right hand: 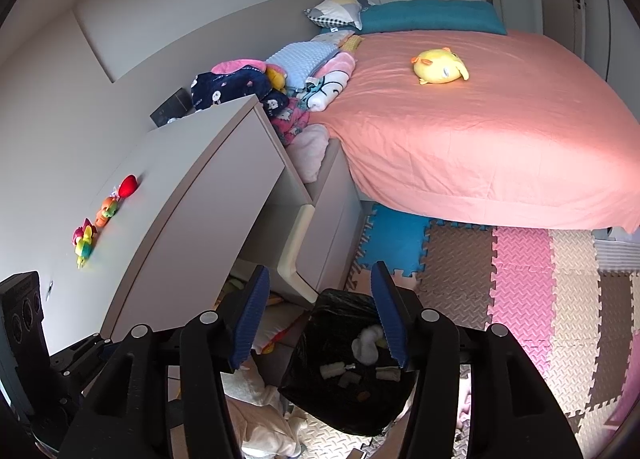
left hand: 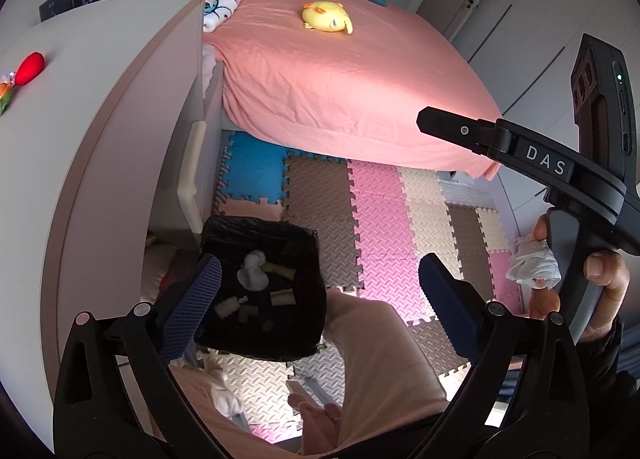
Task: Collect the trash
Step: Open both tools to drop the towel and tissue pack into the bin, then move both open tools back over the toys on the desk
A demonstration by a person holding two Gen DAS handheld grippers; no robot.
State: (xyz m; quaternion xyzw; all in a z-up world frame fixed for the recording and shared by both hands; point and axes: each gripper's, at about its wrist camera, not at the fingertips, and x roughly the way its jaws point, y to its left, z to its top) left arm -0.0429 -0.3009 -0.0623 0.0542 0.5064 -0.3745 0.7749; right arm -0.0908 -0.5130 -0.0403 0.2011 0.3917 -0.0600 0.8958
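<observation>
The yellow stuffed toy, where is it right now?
The yellow stuffed toy lies alone near the middle of the pink bed in both wrist views, short of the teal pillow at the head.

A: What fills the top right of the picture?
B: A big bed with a pink sheet (right hand: 480, 131). A yellow stuffed chick toy (right hand: 440, 66) lies on it, well apart from the long teal pillow (right hand: 432, 17) at the top.
A: And lower down?
B: Soft foam puzzle floor mats (right hand: 520, 279) in pink, blue, brown and cream. At the left, a grey desk top (right hand: 180, 187) holds a small red toy (right hand: 128, 185).
</observation>
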